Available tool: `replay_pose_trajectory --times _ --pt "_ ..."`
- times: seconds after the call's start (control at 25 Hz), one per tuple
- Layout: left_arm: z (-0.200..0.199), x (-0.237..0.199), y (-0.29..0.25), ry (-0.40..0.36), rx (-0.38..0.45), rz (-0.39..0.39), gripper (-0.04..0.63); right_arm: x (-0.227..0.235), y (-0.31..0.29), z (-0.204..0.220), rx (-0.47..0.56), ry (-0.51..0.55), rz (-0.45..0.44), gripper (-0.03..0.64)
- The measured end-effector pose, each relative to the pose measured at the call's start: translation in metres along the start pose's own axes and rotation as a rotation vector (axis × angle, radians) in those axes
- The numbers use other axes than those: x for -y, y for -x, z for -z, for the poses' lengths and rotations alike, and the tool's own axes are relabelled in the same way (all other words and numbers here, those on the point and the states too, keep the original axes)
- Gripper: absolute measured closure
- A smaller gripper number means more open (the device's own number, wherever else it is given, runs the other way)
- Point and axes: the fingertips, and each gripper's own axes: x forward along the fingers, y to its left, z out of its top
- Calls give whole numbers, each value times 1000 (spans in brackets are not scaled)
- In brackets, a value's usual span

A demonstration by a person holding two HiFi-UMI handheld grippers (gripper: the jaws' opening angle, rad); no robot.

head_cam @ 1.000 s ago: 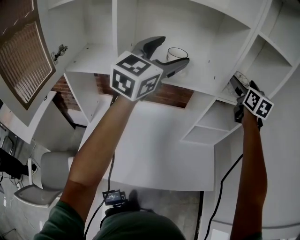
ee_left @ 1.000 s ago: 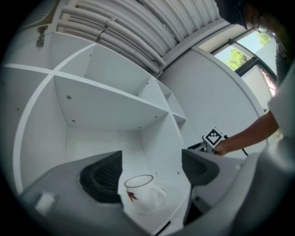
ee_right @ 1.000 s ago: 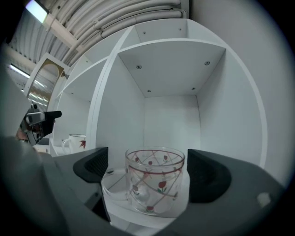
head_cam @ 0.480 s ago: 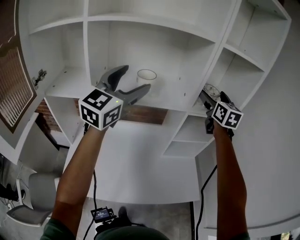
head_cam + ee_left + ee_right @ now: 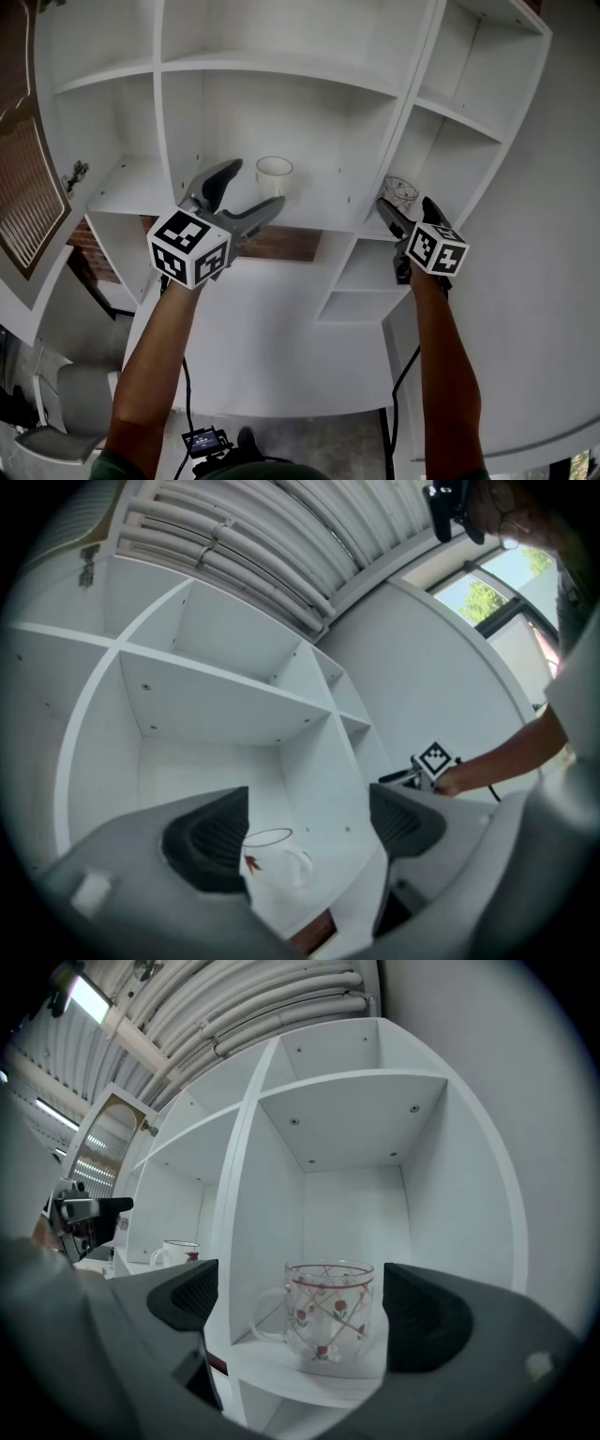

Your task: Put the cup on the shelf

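A white cup [image 5: 274, 175] with a small red mark stands upright on the white shelf [image 5: 319, 208] in the wide middle compartment. My left gripper [image 5: 251, 187] hovers just in front of it, open, touching nothing. From the left gripper view the white cup [image 5: 276, 862] shows beyond the open left gripper [image 5: 309, 822]. A clear glass cup [image 5: 400, 193] with red flowers stands in the narrow compartment to the right. My right gripper [image 5: 410, 208] is open just before it. In the right gripper view the glass cup [image 5: 328, 1321] sits ahead of the pads [image 5: 424, 1321], apart from them.
The shelf unit [image 5: 281, 80] has several white compartments above and below, split by an upright divider [image 5: 384, 159]. A white desk top [image 5: 272, 328] lies under the shelves. A cabinet door [image 5: 23, 187] with a woven panel hangs open at the left. Cables trail from both grippers.
Both grippers have drawn back a little from the shelf and sit lower in the view. The head view has tipped up, showing more upper shelves. Both cups stayed put.
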Motion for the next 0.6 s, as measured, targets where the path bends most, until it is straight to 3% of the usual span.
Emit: replay_pose_trajectory --times 0.24,0.32,0.44,0.6 --pt "-18 28 25 -13 35 16 209 -28 43 -19 71 7 -45 77" --pt "-24 42 35 -20 51 29 235 -45 64 -25 102 25 -75 106" --pt "-33 66 51 -46 67 50 292 -76 101 -33 151 61 -147 252" --pt "-35 92 78 -74 65 50 377 -121 151 -30 184 135 -238 546"
